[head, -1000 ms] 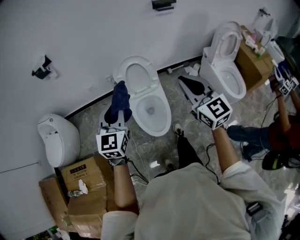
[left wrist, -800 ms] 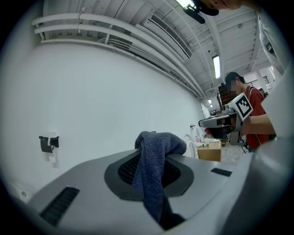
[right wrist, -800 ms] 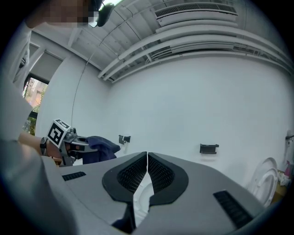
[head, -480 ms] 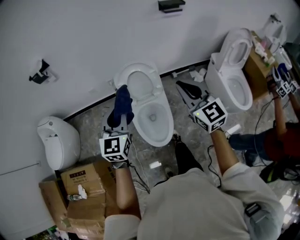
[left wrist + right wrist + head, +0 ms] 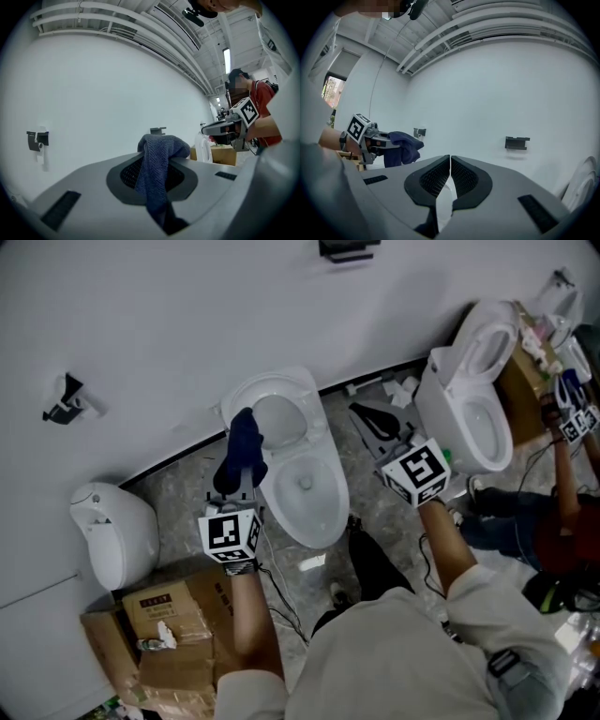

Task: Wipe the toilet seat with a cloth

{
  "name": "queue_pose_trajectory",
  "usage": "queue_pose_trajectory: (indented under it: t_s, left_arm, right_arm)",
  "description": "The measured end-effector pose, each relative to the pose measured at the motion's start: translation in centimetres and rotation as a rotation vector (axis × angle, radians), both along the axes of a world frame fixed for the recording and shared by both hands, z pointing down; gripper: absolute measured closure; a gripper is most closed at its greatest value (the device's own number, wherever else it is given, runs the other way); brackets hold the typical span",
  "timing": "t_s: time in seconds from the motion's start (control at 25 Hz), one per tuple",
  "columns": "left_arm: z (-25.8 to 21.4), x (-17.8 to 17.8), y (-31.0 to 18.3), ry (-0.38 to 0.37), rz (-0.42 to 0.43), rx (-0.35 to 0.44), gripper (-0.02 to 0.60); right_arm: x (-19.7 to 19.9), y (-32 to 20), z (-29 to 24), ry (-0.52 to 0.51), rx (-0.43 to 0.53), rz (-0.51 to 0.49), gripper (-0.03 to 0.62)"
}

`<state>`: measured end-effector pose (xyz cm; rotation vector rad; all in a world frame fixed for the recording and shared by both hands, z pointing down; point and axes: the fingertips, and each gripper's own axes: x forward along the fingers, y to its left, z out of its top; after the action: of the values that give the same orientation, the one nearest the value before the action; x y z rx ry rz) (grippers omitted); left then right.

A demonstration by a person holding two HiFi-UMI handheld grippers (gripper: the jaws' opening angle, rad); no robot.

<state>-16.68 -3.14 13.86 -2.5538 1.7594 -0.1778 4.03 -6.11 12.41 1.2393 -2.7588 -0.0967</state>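
A dark blue cloth hangs from my left gripper, which is shut on it; the cloth hovers by the left rim of the white toilet, whose lid stands up against the wall. In the left gripper view the cloth drapes over the closed jaws of my left gripper. My right gripper is shut and empty, to the right of the bowl. Its jaws meet in the right gripper view, right gripper, with the cloth seen off to the left.
A second toilet stands at the right, with another person beside it. A white urinal and cardboard boxes sit at the left. Cables and scraps lie on the floor. Black wall brackets are mounted above.
Both grippers have moved forward toward the wall and toilet and sunk a little. The cloth now hangs beside the bowl's left rim. Both jaws stayed closed.
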Motion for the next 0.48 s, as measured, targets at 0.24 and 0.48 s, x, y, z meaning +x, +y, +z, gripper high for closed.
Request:
queue_pose_trajectory:
  t_s: [0.24,0.48]
  left_arm:
    - [3.4,-0.5,-5.6,-0.001,-0.012,-0.024,0.540]
    - [6.9,-1.5,-11.4,-0.009,-0.032,-0.019,0.540]
  right_arm:
    - [-0.5,-4.3,3.0,-0.001,-0.034,-0.010,0.565]
    - [-0.5,-8.1,7.3,0.023,-0.058,-0.014,0.565]
